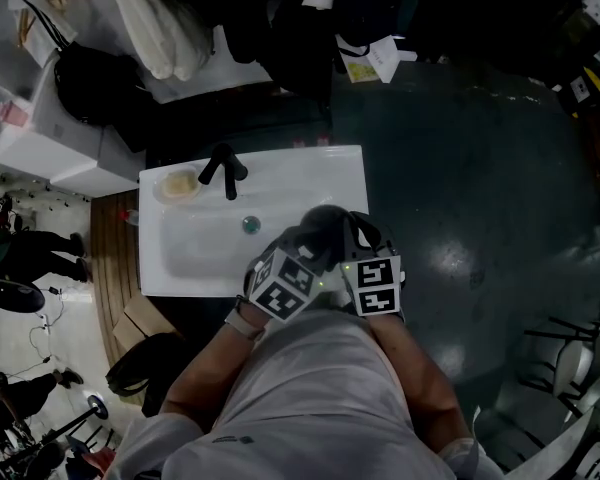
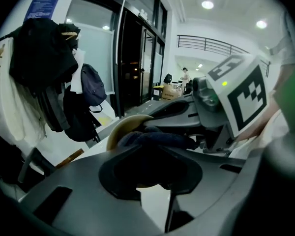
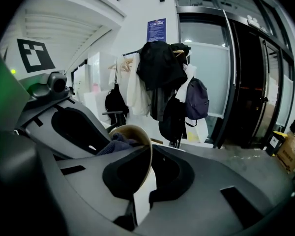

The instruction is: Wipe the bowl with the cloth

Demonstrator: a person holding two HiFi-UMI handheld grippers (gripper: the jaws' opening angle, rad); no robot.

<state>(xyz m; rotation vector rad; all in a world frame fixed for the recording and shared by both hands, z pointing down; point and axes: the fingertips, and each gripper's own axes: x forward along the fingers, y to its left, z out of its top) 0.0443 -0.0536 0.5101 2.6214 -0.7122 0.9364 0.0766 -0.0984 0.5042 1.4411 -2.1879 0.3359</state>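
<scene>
Both grippers meet over the front right corner of the white sink (image 1: 280,173). A beige bowl (image 3: 132,134) stands on edge between the jaws of my right gripper (image 3: 147,173), which is shut on its rim. In the left gripper view the bowl (image 2: 122,128) shows behind a bunched dark blue cloth (image 2: 157,140). My left gripper (image 2: 155,163) is shut on that cloth, which lies pressed into the bowl's hollow. From the right gripper view the cloth (image 3: 115,144) pokes out of the bowl beside the left gripper (image 3: 73,127). From above, the bowl (image 1: 325,226) is a dark round shape ahead of both marker cubes.
A black faucet (image 1: 225,171) and a soap dish (image 1: 180,184) stand at the sink's back left, with the drain (image 1: 251,225) in the basin. Coats and a backpack (image 3: 196,100) hang on a rack behind. A glass door lies to the right.
</scene>
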